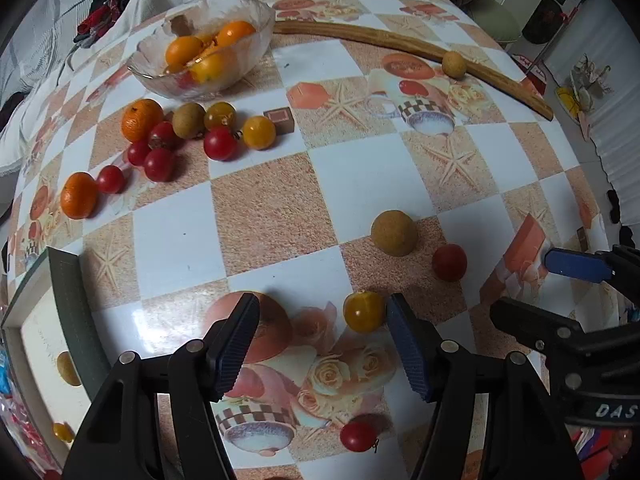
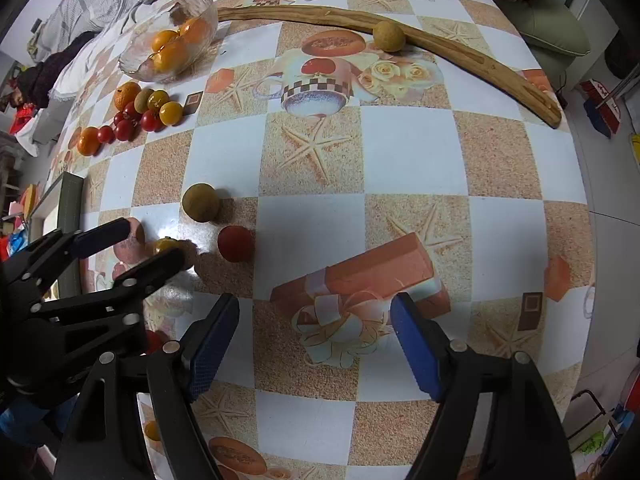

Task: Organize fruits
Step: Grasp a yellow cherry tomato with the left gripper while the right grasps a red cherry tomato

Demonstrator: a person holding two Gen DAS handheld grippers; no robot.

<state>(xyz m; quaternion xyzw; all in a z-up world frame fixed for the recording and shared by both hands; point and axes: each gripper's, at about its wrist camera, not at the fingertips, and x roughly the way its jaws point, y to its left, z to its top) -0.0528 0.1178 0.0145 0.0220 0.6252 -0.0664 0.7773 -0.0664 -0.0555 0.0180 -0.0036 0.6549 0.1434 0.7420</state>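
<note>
Left gripper low over the table, jaws wide apart, nothing held. A yellow tomato sits on the table between the fingertips, right against the inner face of the right-hand finger; contact looks likely but can't be sure. Left-hand finger well clear of it. From the right wrist view the same yellow tomato shows between the left gripper's tips.

Right gripper also spread wide, empty, over a printed gift-box pattern on the tablecloth. Its blue fingertip pokes in at the right edge of the left wrist view.

Nearby loose fruit: a longan and a red tomato just beyond the yellow one, close to each other but apart. Another red tomato lies near the camera, between the left gripper's arms.

Glass bowl at far left of the table holds several oranges. Just in front of the bowl is a cluster of mixed fruit: two mandarins, red tomatoes, yellow tomatoes, a longan, mostly touching.

A long curved stick lies across the far side, a second longan resting against it.

A tray sits at the left table edge, with a longan and a yellow tomato inside.
</note>
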